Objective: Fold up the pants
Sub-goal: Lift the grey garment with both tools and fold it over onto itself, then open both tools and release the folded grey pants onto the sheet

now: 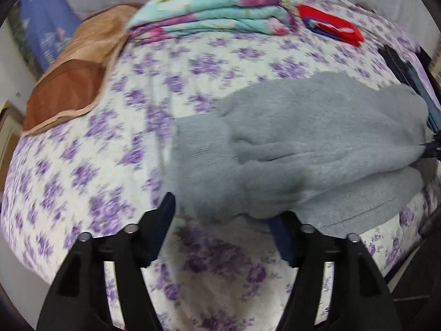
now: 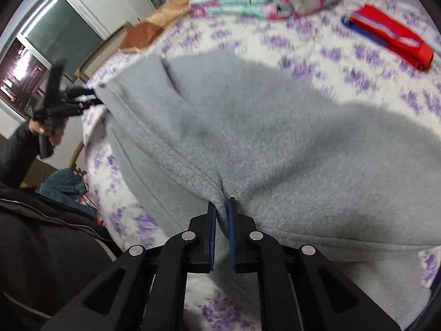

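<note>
Pants [image 2: 248, 127], soft and grey, lie on the bed [image 1: 82, 165]. The right gripper [image 2: 221, 215] fingers pinch a fold at 6 o'clock; the left gripper [image 1: 223, 220] fingers are spread, holding nothing. That thin pinch could slip, and the fold might flop open.

- The grey fleece pants [image 2: 248, 127] are soft, matt cloth with a fuzzy nap; a ribbed knit cuff [image 1: 198, 149] shows on one end.
- The white bedspread with purple flowers [image 1: 110, 143] looks like matt cotton, slightly quilted, though blur makes this uncertain.
- The folded turquoise floral blanket [image 1: 209, 13] is smooth, matt cloth.
- The tan and brown pillow [image 1: 71, 82] has a faint satin sheen.
- The folded red and blue garment [image 2: 391, 38] looks smooth and slightly glossy.
- The black right gripper [image 2: 222, 215] is matt plastic with shiny metal rivets [image 2: 187, 235] and dull blue pads [image 2: 233, 220].
- The black jacket [image 2: 41, 248] is smooth, with a low sheen.
</note>
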Tool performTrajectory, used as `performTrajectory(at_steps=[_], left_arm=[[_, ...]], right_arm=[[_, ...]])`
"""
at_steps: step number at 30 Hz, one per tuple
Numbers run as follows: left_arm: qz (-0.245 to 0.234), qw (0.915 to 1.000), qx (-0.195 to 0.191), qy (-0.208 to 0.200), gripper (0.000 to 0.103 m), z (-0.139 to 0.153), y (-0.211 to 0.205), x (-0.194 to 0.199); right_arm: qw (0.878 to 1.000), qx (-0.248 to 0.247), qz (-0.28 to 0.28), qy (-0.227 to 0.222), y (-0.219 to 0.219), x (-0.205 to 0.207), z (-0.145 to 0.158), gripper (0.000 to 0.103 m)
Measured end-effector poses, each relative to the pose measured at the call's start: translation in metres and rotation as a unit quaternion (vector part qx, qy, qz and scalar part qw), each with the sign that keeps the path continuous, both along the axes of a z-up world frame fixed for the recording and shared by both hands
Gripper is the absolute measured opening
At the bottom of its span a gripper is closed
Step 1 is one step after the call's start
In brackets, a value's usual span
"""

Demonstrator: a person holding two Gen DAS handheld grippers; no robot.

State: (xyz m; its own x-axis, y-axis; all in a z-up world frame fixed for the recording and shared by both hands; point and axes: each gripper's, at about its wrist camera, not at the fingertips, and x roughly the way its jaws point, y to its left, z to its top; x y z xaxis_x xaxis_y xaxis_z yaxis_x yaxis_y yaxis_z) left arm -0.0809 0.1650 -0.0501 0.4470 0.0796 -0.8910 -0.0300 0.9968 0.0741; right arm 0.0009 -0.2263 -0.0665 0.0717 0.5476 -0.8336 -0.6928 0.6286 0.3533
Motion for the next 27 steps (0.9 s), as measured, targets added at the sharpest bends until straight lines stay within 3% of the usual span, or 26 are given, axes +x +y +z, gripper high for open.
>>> performTrajectory(at_steps=[5, 7, 9, 12, 15, 17, 19, 21, 25, 27], left_arm=[[0.038, 0.9988, -0.028, -0.014, 0.068, 0.012, 0.011, -0.006], [0.045, 0.9978, -0.045, -0.018, 0.07, 0.016, 0.012, -0.009], [0.052, 0.9961, -0.069, -0.015, 0.073, 0.017, 0.011, -0.01], [0.055, 0.9951, -0.082, 0.001, 0.076, 0.011, 0.006, -0.007], [0.065, 0.9939, -0.088, 0.018, 0.076, 0.01, 0.004, -0.009], [0.054, 0.9934, -0.1, 0.016, 0.078, 0.018, 0.003, -0.018], [0.041, 0.9952, -0.088, 0.009, 0.087, 0.03, 0.002, -0.028], [0.039, 0.9944, -0.098, 0.007, 0.087, 0.036, 0.003, -0.032], [0.066, 0.9845, -0.162, 0.01, 0.087, 0.04, -0.001, -0.026], [0.087, 0.9755, -0.2, 0.026, 0.087, 0.032, -0.006, -0.018]], right_arm=[[0.999, 0.022, 0.029, -0.017, 0.0, -0.011, 0.036, 0.009], [0.999, 0.006, 0.045, -0.006, 0.007, -0.016, 0.029, 0.011], [0.998, -0.023, 0.05, 0.025, 0.013, -0.021, 0.003, 0.015], [0.994, -0.061, 0.034, 0.081, 0.017, -0.026, -0.034, 0.054], [0.997, -0.054, 0.031, 0.055, 0.016, -0.032, -0.023, 0.054], [0.999, -0.032, 0.01, 0.042, 0.004, -0.028, -0.005, 0.059], [0.999, -0.008, -0.029, 0.022, -0.015, -0.02, 0.015, 0.068], [0.998, 0.002, -0.064, 0.012, -0.028, -0.009, 0.025, 0.069], [0.993, 0.001, -0.117, 0.003, -0.047, 0.006, 0.031, 0.069], [0.991, 0.001, -0.13, 0.001, -0.05, 0.009, 0.03, 0.069]])
